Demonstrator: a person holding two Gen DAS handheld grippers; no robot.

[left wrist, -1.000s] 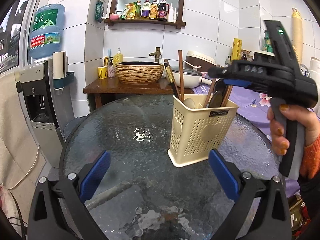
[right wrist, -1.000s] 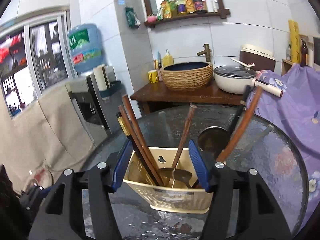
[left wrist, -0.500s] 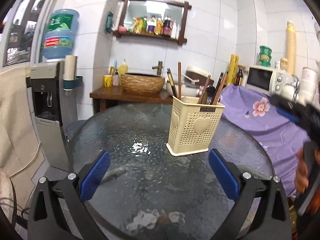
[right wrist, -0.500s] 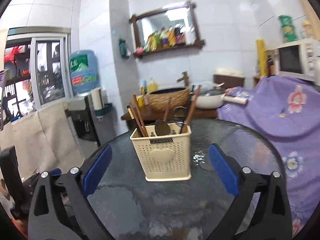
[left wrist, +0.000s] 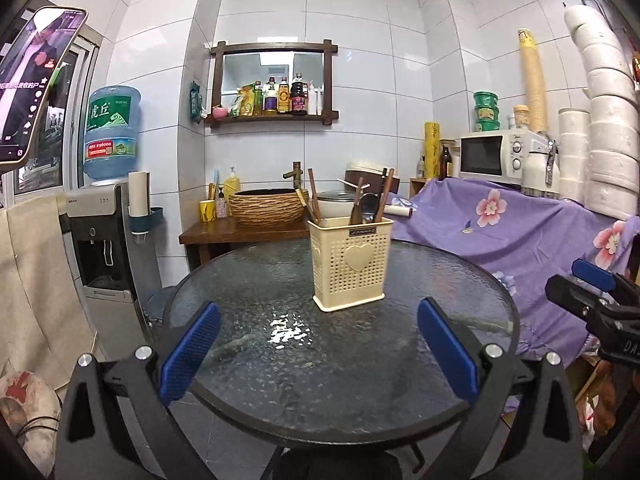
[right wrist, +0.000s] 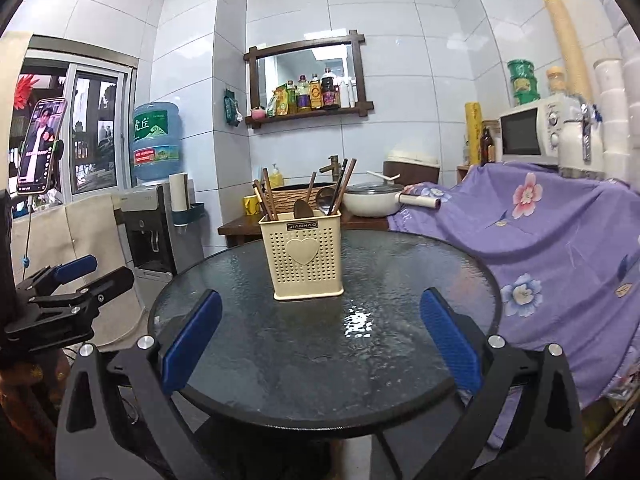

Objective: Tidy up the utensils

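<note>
A cream plastic utensil holder (left wrist: 349, 264) stands upright on the round glass worktop (left wrist: 280, 360), a little right of centre in the left wrist view and just left of centre in the right wrist view (right wrist: 305, 254). Its walls are perforated with rows of small holes, a raised heart sits on the front face, and a dark label reading JIANHAO runs along the top rim. The base flares slightly into a flat foot that rests on the textured glass.

Utensils poke out of the top. Brown chopsticks (right wrist: 267, 197) lean toward the left corner of the holder, a wooden spoon (right wrist: 303, 208) and a dark metal ladle (right wrist: 326, 197) show their bowls above the rim near the middle, and more dark sticks (right wrist: 345, 178) slant up to the right. All of them stand inside the holder; which inner compartment each one occupies cannot be told.

The left tool (left wrist: 318, 354) fills the lower part of its own view with both blue pads spread wide and nothing between them, well short of the holder. The right tool (right wrist: 320, 350) looks the same in its view, pads wide apart and empty, over the near edge of the worktop. Each tool also appears at the edge of the other's frame, off the side of the worktop.

A purple floral cloth (right wrist: 560, 232) drapes the right of the frame behind the worktop.
</note>
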